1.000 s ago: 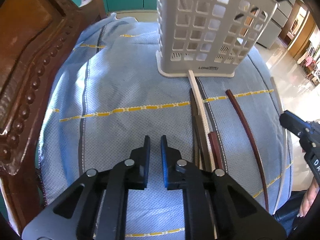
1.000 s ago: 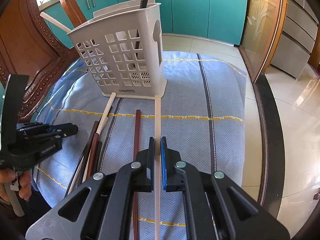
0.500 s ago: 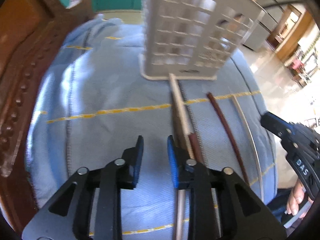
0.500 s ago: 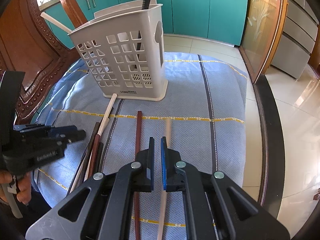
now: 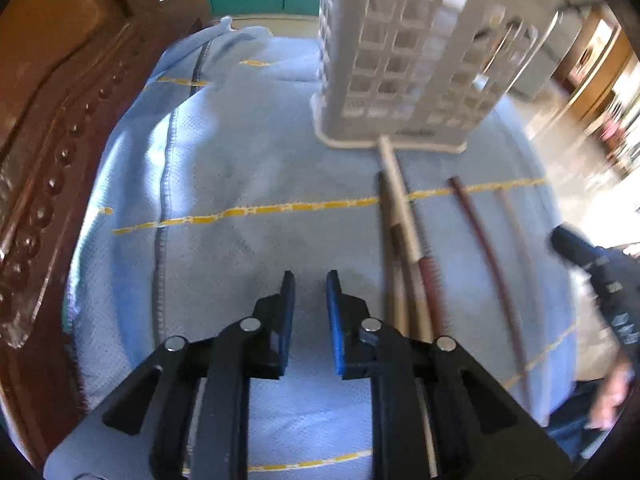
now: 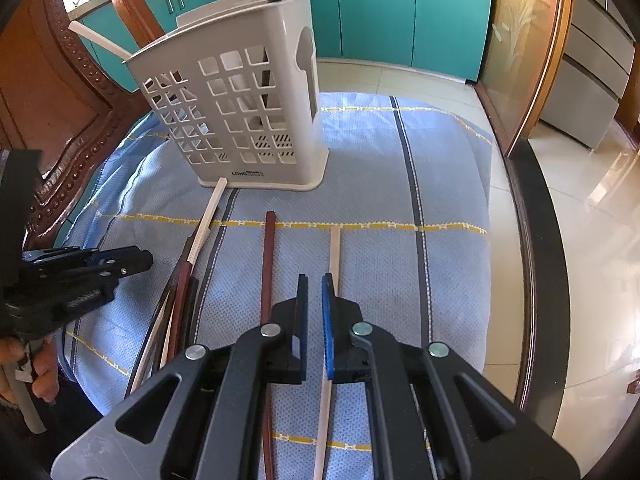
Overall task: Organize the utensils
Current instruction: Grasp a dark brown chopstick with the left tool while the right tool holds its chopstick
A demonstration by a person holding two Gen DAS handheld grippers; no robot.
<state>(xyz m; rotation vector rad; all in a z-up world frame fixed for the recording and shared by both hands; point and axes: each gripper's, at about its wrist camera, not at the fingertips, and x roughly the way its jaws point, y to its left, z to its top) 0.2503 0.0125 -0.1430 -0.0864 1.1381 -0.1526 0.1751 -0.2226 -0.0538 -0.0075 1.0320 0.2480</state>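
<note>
Left jaws widened; caddy sharp right-view only.

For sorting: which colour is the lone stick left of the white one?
Dark reddish-brown stick, clearest in the right wrist view.

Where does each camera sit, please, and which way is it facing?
Left wrist: on the left gripper, facing the cloth and holder; a hand shows at right.
Right wrist: on the right gripper, facing the sticks and holder; the left gripper shows at left.
Shared: holder, cloth, sticks.
</note>
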